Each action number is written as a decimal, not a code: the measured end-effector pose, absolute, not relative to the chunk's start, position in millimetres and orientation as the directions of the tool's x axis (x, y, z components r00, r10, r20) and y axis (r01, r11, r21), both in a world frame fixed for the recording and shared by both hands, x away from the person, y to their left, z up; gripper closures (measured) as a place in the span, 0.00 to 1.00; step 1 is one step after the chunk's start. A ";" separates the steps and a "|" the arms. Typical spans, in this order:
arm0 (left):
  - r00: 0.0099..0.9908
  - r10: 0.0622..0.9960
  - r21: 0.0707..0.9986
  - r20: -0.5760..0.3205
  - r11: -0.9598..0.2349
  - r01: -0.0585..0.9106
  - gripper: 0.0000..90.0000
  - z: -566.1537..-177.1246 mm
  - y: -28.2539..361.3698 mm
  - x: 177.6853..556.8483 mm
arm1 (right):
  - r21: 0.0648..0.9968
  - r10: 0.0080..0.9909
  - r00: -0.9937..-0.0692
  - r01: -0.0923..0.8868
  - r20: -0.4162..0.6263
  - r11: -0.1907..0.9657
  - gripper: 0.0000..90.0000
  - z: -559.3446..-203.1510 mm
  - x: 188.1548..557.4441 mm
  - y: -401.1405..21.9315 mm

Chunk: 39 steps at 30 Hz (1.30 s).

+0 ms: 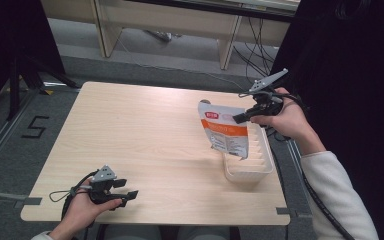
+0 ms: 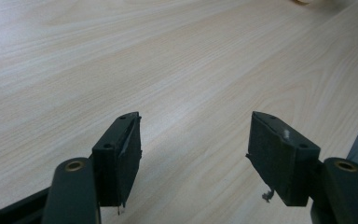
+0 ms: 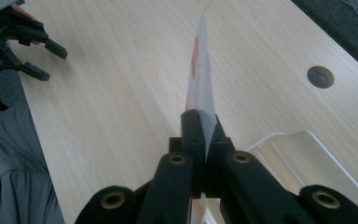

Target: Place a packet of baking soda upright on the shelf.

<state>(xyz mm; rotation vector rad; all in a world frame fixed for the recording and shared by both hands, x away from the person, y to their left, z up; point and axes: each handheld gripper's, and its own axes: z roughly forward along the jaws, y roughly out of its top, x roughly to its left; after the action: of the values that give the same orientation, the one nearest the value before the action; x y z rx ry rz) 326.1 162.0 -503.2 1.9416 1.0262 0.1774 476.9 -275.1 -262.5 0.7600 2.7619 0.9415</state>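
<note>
Pale wood table [image 1: 145, 145], pouch lifted, not yet settled.
White slotted rack [image 1: 260, 167] sits at the right of the high view; your right gripper [image 1: 241, 117] is clamped on the orange-and-white pouch [image 1: 225, 132], held upright just over the rack's far end. Judging by that, pickup is done, seating or removal is left. Left gripper [image 1: 125, 195], lower left, jaws apart, empty.

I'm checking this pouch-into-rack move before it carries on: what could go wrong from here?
1. The right gripper pinches only the thin edge of the pouch, so the pouch may swing or slip out.
2. The pouch's lower corner hangs at the rim of the slotted white rack; it could catch there and drag the rack, which sits near the table edge.
</note>
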 end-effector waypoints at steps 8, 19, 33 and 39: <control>0.640 0.721 0.767 -0.266 -0.244 0.593 0.38 -503.5 162.3 326.5 | 0.599 0.504 -0.863 0.425 0.041 0.678 1.00 -263.5 474.8 -286.2; 0.643 0.720 0.773 -0.260 -0.245 0.586 0.38 -503.0 162.5 326.9 | 0.599 0.508 -0.860 0.433 0.050 0.674 1.00 -261.4 472.6 -296.6; 0.646 0.719 0.771 -0.255 -0.252 0.585 0.38 -502.9 163.0 327.1 | 0.590 0.509 -0.860 0.428 0.034 0.684 1.00 -260.3 473.5 -308.9; 0.643 0.722 0.771 -0.256 -0.248 0.586 0.38 -502.8 163.0 326.9 | 0.588 0.504 -0.863 0.426 0.035 0.688 1.00 -259.6 472.4 -314.4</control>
<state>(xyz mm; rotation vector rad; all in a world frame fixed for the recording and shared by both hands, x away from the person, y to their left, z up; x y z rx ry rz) 326.9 163.0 -502.8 1.9438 1.0275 0.1858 472.4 -314.4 -259.6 0.7658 2.7656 0.9134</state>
